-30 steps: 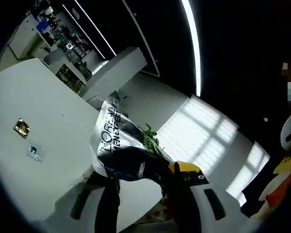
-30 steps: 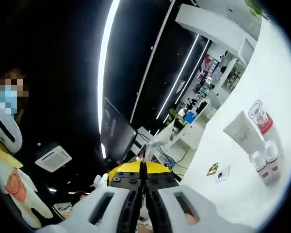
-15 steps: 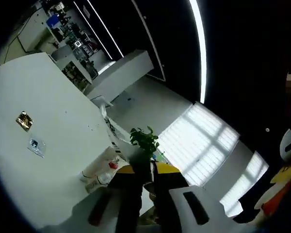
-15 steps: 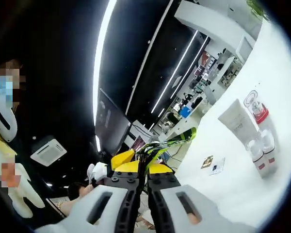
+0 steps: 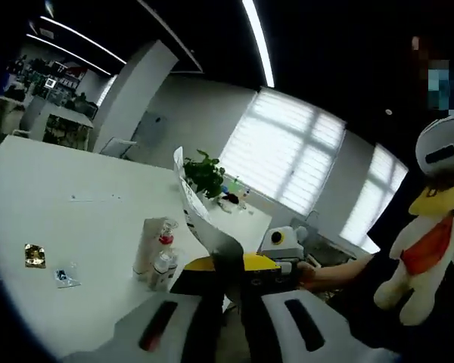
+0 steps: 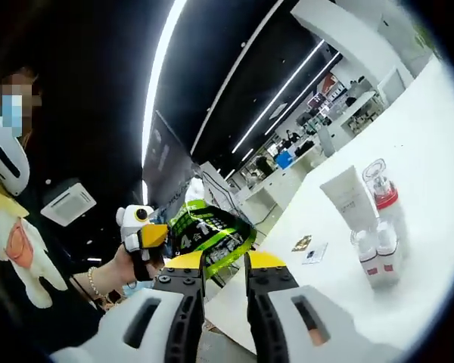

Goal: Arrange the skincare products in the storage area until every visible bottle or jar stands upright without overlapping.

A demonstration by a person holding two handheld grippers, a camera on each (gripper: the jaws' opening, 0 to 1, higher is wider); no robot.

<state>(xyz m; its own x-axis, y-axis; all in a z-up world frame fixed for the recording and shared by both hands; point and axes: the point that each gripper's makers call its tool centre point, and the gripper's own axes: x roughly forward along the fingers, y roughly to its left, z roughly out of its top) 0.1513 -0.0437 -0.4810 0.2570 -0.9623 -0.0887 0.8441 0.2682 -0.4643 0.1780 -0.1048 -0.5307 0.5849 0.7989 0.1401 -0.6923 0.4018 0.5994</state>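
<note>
Left gripper (image 5: 225, 283) is clamped on a sachet (image 5: 200, 219), lifted clear of the table (image 5: 60, 227); right gripper (image 6: 225, 281) is parted, empty.

Green packet (image 6: 212, 234): large "4", rest unreadable.

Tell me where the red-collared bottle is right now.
In the right gripper view the red-collared bottle stands upright on the white table at the right, beside the white tube, just behind two small bottles.

A green-and-black printed pouch (image 6: 208, 234), a white tube (image 6: 349, 198), a red-collared clear bottle (image 6: 384, 189), a white table (image 6: 431, 144).
</note>
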